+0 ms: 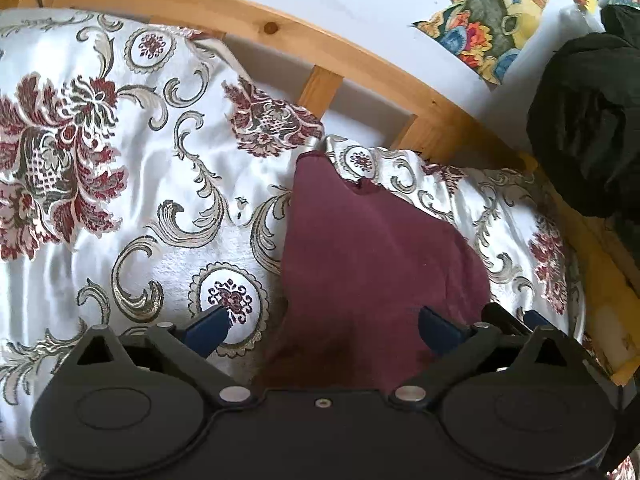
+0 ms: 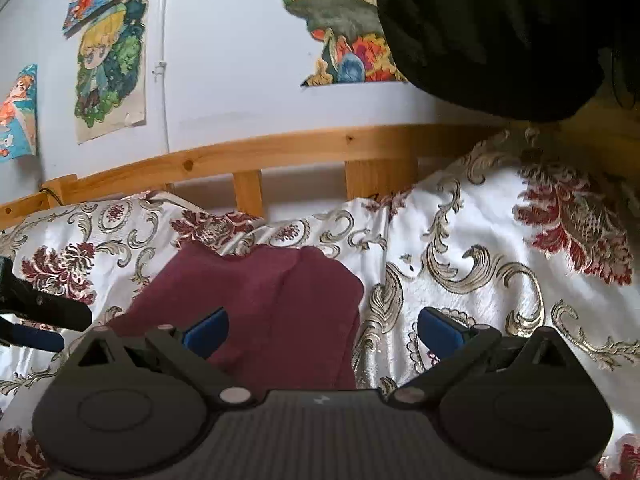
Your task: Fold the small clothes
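Observation:
A small maroon garment lies on the patterned white bedspread. In the left wrist view it stretches away from the camera to a narrow far end near the bed rail. My left gripper is open with blue pads wide apart, hovering over the garment's near end, holding nothing. In the right wrist view the garment lies left of centre. My right gripper is open and empty over its near right edge. The left gripper's finger shows at the left edge.
A wooden bed rail runs along the far side against a white wall with colourful posters. A black bundle of cloth sits at the right on the bed frame, also in the right wrist view.

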`<state>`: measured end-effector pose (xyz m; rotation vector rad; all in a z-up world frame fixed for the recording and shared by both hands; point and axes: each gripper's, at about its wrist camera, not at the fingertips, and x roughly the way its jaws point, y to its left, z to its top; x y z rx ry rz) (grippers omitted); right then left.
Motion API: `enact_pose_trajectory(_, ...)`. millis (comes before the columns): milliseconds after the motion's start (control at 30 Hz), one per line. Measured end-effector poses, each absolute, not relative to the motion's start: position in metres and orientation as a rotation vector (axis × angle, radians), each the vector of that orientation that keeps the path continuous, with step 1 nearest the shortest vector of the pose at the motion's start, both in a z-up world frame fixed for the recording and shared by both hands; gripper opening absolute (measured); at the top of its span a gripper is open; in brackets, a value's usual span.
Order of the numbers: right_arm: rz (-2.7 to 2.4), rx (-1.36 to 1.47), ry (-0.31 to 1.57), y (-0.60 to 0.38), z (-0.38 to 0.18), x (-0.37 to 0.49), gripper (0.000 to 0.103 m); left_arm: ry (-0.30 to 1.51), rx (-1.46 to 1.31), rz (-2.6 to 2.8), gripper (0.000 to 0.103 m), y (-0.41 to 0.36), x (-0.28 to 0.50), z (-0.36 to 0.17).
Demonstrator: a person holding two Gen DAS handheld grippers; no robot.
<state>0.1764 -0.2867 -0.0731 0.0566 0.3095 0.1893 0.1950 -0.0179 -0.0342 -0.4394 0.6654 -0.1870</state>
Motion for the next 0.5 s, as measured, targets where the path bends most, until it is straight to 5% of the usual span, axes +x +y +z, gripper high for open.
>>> enact_pose_trajectory(400, 0.279, 0.0, 0.333, -0.281, -0.064, 0.131, 0.103, 0.653, -0.373, -0.186, 0.102, -0.017, 0.165, -0.021)
enact_pose_trajectory(500, 0.329, 0.034, 0.414, -0.275, -0.063, 0.124, 0.093, 0.668, -0.358, -0.189, 0.102, -0.017, 0.158, -0.028)
